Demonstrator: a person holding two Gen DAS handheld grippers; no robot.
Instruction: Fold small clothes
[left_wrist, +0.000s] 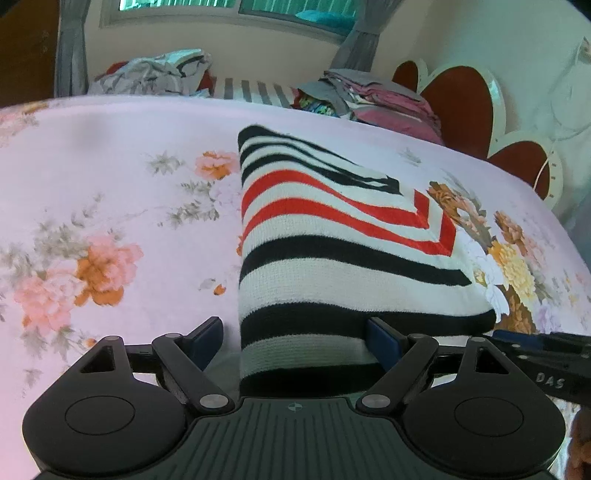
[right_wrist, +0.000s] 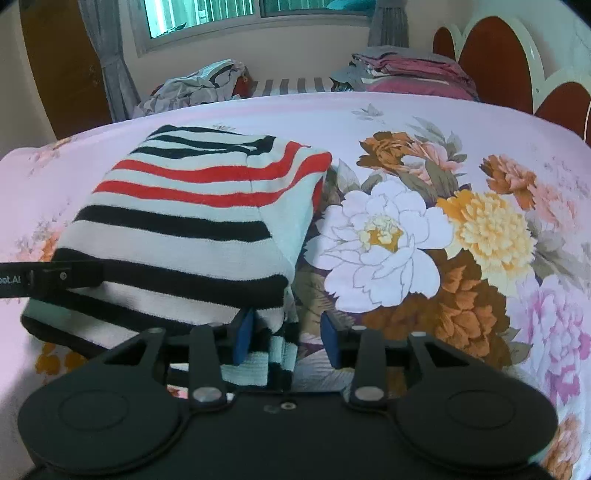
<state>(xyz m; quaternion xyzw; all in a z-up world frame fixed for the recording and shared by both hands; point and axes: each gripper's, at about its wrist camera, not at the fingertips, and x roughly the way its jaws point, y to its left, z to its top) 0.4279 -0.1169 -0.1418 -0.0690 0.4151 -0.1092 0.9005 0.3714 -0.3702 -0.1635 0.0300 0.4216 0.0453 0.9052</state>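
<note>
A folded knit garment (left_wrist: 332, 236) with white, black and red stripes lies on the pink floral bedsheet (left_wrist: 110, 192). My left gripper (left_wrist: 295, 341) is open, its blue pads either side of the garment's near left corner. In the right wrist view the same garment (right_wrist: 192, 221) lies left of centre. My right gripper (right_wrist: 287, 338) is open, its pads straddling the garment's near right corner. The left gripper's finger (right_wrist: 48, 278) shows at the left edge, and the right gripper's finger (left_wrist: 543, 350) shows at the right edge of the left wrist view.
A heap of unfolded clothes (left_wrist: 155, 75) and a stack of folded clothes (left_wrist: 373, 99) sit at the far side of the bed. A red and white headboard (left_wrist: 465, 107) stands at the right. A window with grey curtains is behind.
</note>
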